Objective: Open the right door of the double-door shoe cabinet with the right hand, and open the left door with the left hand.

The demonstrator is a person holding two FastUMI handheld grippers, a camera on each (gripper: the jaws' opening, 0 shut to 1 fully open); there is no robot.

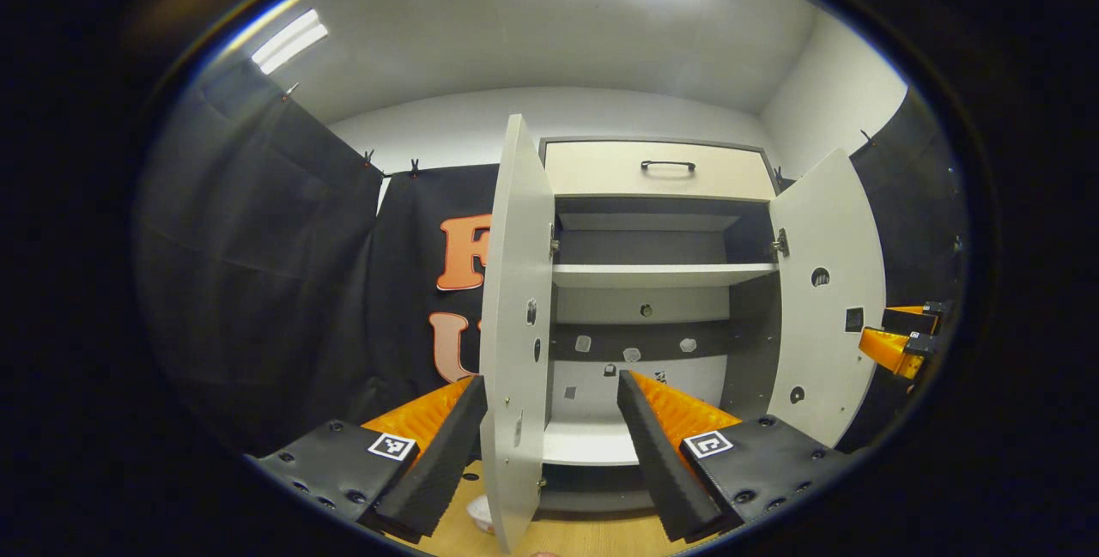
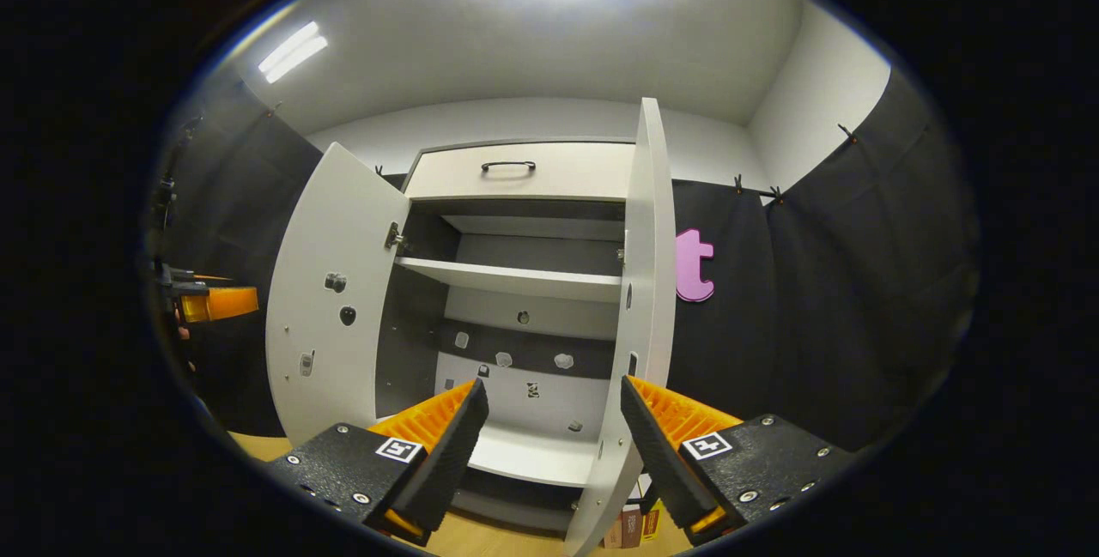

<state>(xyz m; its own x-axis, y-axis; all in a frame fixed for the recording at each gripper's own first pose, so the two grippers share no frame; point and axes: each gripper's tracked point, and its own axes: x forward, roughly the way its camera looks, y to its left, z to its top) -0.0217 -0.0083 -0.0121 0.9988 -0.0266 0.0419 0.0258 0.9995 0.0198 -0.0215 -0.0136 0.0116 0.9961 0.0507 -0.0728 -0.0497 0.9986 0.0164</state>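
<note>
My left gripper (image 1: 549, 420) has its jaws spread wide, both black pads level and pressing on nothing. My right gripper (image 2: 554, 420) is parted just as wide, gripping nothing. Each one also shows at the far edge of the other's view.

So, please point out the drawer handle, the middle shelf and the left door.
drawer handle (image 1: 667, 166): left gripper view, middle of the bar.
middle shelf (image 1: 661, 275): left gripper view, front edge.
left door (image 2: 326, 299): right gripper view, inner face.

Recording booth, black cloth walls (image 1: 258, 265), shoe cabinet (image 1: 657, 282)
</note>
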